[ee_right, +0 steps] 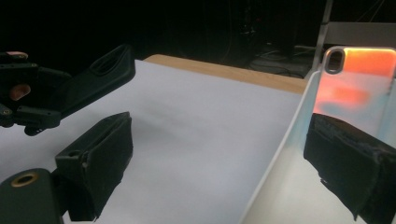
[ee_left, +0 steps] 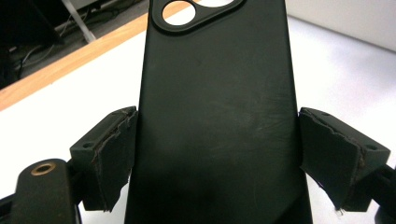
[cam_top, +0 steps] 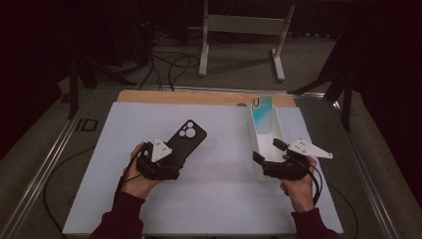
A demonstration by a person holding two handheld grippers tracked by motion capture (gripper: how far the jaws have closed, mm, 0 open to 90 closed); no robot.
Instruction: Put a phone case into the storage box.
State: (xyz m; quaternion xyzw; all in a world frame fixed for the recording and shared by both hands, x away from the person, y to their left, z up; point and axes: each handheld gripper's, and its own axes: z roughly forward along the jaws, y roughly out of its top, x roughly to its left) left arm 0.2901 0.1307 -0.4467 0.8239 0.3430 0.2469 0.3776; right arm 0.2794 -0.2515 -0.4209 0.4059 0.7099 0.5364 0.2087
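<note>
gripping the black phone case (ee_left: 219,116) by its long edges, the left gripper (ee_left: 217,154) is holding it tilted above the white mat (cam_top: 209,194); judging by this, the carrying step is under way, and next comes aligning it with the phone (cam_top: 262,115) leaning in the white tray (cam_top: 255,149). right gripper (ee_right: 219,163) is straddling the tray wall with jaws apart. the phone's lower part is hiding behind a jaw.

Matt black rubbery phone case (ee_left: 219,112), faintly scuffed, sits between rough, frayed pads (ee_left: 114,154). Glossy iridescent phone (cam_top: 262,113) leans in the smooth white plastic tray (cam_top: 255,144). Desk (cam_top: 214,189) is matt white, wood-edged.
</note>
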